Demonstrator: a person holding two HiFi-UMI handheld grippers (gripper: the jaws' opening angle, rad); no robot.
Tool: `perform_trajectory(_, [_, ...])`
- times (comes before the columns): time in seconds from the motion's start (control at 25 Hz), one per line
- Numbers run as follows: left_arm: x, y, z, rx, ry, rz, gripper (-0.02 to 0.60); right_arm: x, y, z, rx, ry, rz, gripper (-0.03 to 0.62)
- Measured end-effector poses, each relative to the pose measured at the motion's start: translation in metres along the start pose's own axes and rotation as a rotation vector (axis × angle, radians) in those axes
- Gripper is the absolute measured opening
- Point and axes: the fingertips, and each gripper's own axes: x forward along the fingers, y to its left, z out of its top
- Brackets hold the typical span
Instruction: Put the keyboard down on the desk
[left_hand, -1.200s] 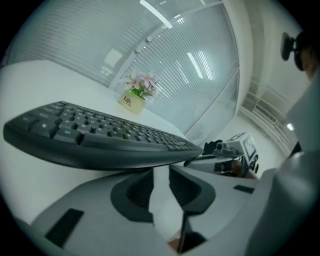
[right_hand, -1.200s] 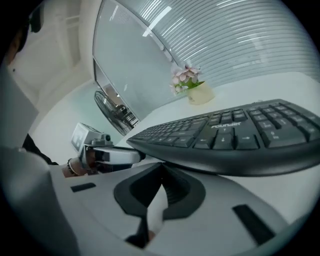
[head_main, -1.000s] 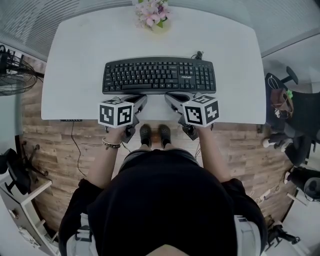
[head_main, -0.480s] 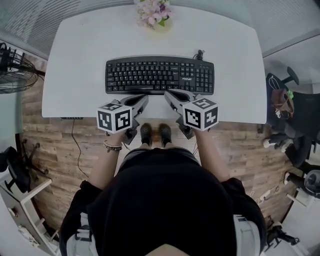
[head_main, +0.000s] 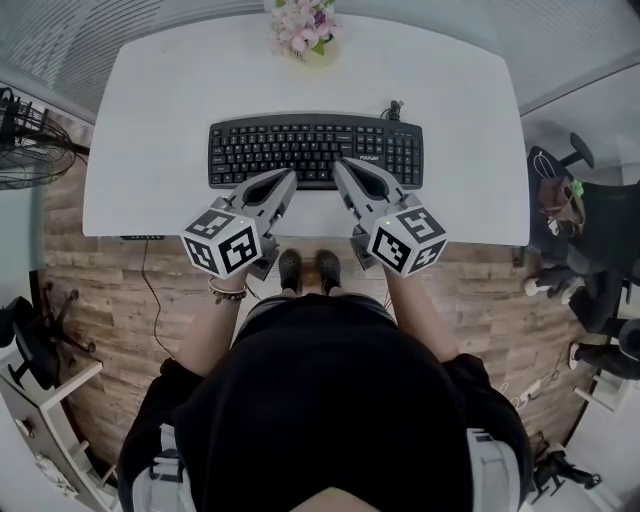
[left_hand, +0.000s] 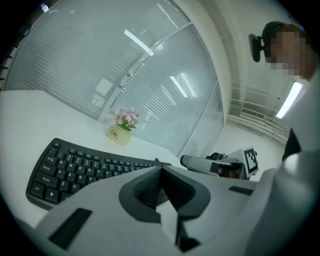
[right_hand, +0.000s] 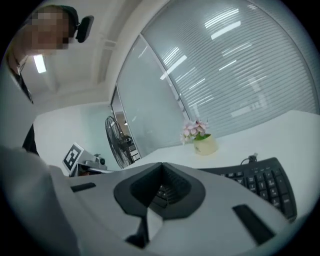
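The black keyboard (head_main: 300, 145) lies flat on the white desk (head_main: 150, 110), a little nearer the front edge than the back. My left gripper (head_main: 290, 178) is shut and hovers over the keyboard's front edge, left of centre, with nothing between its jaws. The right gripper (head_main: 340, 165) is shut too, empty, and hangs over the front edge right of centre. In the left gripper view the keyboard (left_hand: 75, 167) stretches out below the shut left gripper (left_hand: 161, 170). In the right gripper view the keyboard (right_hand: 260, 180) shows beyond the right gripper (right_hand: 161, 165).
A small pot of pink flowers (head_main: 305, 30) stands at the desk's back edge, behind the keyboard. The keyboard's cable (head_main: 397, 105) leaves its back right corner. A fan (head_main: 25, 150) stands on the floor to the left, and chairs and clutter (head_main: 570, 200) to the right.
Both grippers have risen from the desk surface at the keyboard's front edge and now tilt over it, looking larger. The keyboard stays flat on the desk.
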Motion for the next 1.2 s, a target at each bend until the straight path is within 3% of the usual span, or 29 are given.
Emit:
perform_trajectory(0.2, [0.002, -0.012, 0.023, -0.011, -0.074, -0.033, 0.011, -0.009, 0.009, 0.038, -0.043, -0.135, 0.007, 0.005])
perform_trajectory(0.48, [-0.003, -0.03, 0.059, 0.113, -0.165, -0.013, 0.011, -0.019, 0.018, 0.071, -0.159, -0.229, -0.039, 0.005])
perform_trajectory(0.84, [-0.006, -0.045, 0.091, 0.221, -0.25, 0.002, 0.011, -0.023, 0.03, 0.099, -0.219, -0.311, -0.033, 0.003])
perform_trajectory(1.08, [-0.011, -0.057, 0.109, 0.294, -0.305, 0.012, 0.011, -0.035, 0.048, 0.128, -0.274, -0.443, 0.014, 0.003])
perform_trajectory(1.2, [-0.015, -0.062, 0.12, 0.334, -0.339, 0.03, 0.011, -0.038, 0.054, 0.137, -0.331, -0.465, -0.007, 0.002])
